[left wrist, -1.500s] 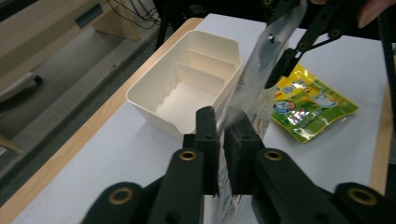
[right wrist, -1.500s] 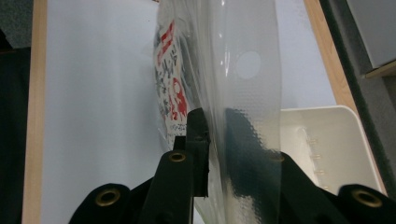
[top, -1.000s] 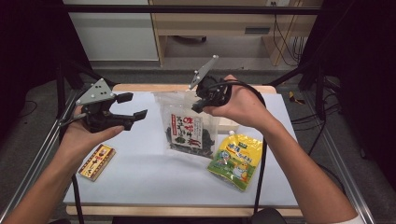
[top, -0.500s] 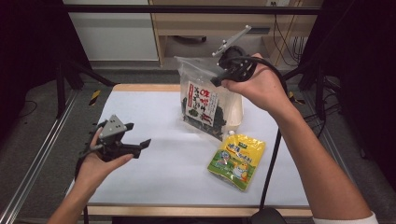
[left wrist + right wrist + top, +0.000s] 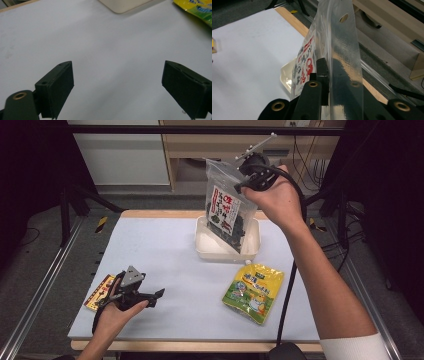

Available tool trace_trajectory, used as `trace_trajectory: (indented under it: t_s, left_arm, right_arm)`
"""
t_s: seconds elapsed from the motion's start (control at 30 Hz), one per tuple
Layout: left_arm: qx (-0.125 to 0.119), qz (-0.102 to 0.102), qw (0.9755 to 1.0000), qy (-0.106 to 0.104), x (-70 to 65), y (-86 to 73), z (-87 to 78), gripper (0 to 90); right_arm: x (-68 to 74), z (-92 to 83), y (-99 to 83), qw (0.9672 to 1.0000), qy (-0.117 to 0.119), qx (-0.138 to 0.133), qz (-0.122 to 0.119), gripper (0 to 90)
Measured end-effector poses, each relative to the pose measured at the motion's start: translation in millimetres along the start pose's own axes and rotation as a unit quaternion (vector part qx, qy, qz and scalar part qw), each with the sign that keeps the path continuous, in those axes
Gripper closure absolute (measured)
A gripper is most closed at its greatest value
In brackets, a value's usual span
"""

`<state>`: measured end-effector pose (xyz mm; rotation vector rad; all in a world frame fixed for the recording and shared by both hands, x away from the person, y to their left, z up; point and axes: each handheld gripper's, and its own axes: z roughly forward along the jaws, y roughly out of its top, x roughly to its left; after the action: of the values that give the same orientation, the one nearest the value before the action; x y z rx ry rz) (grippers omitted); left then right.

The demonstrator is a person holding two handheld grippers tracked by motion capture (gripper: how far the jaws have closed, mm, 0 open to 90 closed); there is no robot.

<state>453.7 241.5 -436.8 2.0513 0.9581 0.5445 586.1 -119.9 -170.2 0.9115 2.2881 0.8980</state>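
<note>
Transfer step in hand: right gripper (image 5: 245,176) is clamped on the top edge of the seaweed bag (image 5: 226,215), which hangs below it over the white tray (image 5: 202,251). Next move likely calls for lowering, then release. Bag: clear plastic, dark contents, red-and-white label. Left gripper (image 5: 156,296): jaws wide, just opened further, nothing between them.

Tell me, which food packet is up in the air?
The clear seaweed bag with the red-and-white label. The right gripper holds it by its top above the white tray, while the yellow-green pouch and small red-yellow packet lie flat.
</note>
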Motion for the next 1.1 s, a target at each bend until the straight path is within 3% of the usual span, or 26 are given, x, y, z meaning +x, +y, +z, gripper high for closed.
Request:
trace_trajectory:
  t_s: [0.13,0.57,1.1]
  left_arm:
    - [0.009,-0.002,1.0,-0.001,0.4,-5.8,2.8,9.8]
    - [0.018,-0.008,0.9997,0.014,4.7,-10.1,4.0,9.8]
    - [0.017,-0.01,0.9997,0.015,5.7,-11.1,2.3,9.9]
  right_arm:
    - [-4.0,9.2,5.0,0.9996,-0.022,-0.004,0.019,87.1]
    - [-3.1,20.1,9.7,0.9984,-0.047,-0.015,0.028,87.5]
    - [3.7,46.4,15.6,0.9989,-0.037,-0.023,0.018,87.4]
